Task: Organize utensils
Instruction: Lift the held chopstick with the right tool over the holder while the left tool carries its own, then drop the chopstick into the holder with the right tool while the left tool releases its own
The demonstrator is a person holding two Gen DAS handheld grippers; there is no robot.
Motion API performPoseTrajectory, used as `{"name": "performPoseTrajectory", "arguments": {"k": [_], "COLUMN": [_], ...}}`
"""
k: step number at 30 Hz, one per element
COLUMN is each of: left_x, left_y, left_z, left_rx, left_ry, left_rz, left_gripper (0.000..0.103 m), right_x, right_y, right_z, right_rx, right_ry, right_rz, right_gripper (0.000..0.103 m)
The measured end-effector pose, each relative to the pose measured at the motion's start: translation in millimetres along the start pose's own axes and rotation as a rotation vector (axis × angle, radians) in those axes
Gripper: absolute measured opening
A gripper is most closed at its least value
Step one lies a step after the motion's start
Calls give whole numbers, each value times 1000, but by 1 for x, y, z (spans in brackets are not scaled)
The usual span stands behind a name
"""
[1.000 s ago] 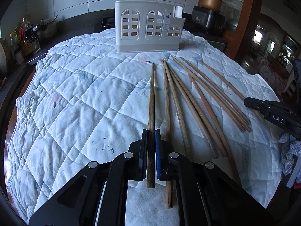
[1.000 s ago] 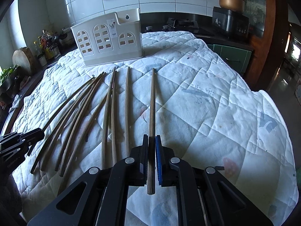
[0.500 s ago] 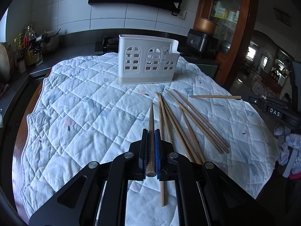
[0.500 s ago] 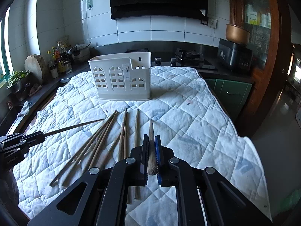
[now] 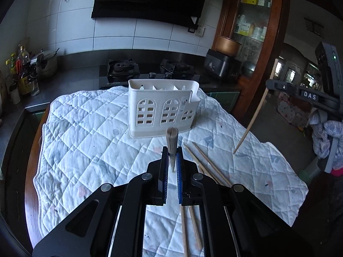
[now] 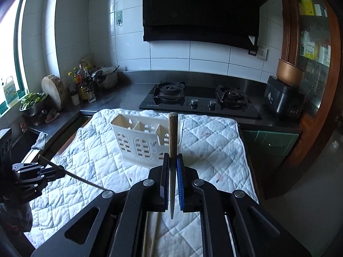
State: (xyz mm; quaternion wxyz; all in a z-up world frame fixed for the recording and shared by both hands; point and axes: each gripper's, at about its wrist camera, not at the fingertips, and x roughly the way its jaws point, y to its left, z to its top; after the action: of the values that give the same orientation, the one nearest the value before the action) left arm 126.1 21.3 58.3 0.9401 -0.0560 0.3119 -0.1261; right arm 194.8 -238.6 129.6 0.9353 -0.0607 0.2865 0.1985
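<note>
My left gripper (image 5: pixel 171 157) is shut on a wooden chopstick (image 5: pixel 171 143), held in the air with its thick end up. My right gripper (image 6: pixel 172 162) is shut on another chopstick (image 6: pixel 172 135), likewise raised. Each gripper shows in the other's view, the right gripper (image 5: pixel 285 88) with its chopstick (image 5: pixel 253 120) hanging down, the left gripper (image 6: pixel 42 172) with its chopstick (image 6: pixel 81 178). The white slotted utensil holder (image 5: pixel 163 109) stands on the quilted cloth (image 5: pixel 90 141) ahead; it also shows in the right wrist view (image 6: pixel 139 141). Several loose chopsticks (image 5: pixel 205 165) lie on the cloth.
A gas stove (image 6: pixel 199 100) and dark counter lie behind the table. Bottles and a pot (image 5: pixel 25 72) stand at the left. A rice cooker (image 5: pixel 223 64) and wooden cabinet (image 5: pixel 253 21) are at the right. A cutting board and bowl of greens (image 6: pixel 40 98) sit near the window.
Both grippers have lifted their chopsticks off the cloth and tilted them upward. The holder now looks closer and is seen from higher up.
</note>
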Motion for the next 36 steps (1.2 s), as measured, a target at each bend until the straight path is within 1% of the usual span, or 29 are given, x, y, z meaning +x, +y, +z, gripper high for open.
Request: {"name": "performPoseTrajectory", "arguments": {"k": [3,6,10,15,18,21,23,28,30,31,36], "left_x": [2,-1,-15,-29,-23,-6,5,33,34,33,20], "left_y": [0,0,1,4,3,6,10,27,33,35,27], "left_z": [22,46,87,132,149,158,162,162,164,164,174], "left_rx": [19,36,50,67,88,73,67,9,-35,-41,-7], "left_ry": [-10,-39,-107,-202,-246,-248,-250,-213,-202,-207,-260], "left_rz": [6,10,9,25,70,80,102,101,58,47,54], "left_gripper": [5,5,5,5,5,5,5,5,5,5,5], "right_x": [7,17,31,58,79,98,109,126,129,129,132], "right_y": [-2,-1,-1,-3,-4,-6,-7,-7,-8,-8,-9], "right_z": [31,59,89,113,115,111,107,91,87,87,88], "right_rx": [6,7,22,53,61,64,63,39,43,44,43], "right_ry": [-19,-54,-101,-131,-123,-105,-88,-58,-52,-53,-52], "right_rz": [13,11,5,-12,-27,-29,-25,-32,-24,-20,-13], "right_gripper": [7,7,7,7,7,7,7,7,7,7,7]}}
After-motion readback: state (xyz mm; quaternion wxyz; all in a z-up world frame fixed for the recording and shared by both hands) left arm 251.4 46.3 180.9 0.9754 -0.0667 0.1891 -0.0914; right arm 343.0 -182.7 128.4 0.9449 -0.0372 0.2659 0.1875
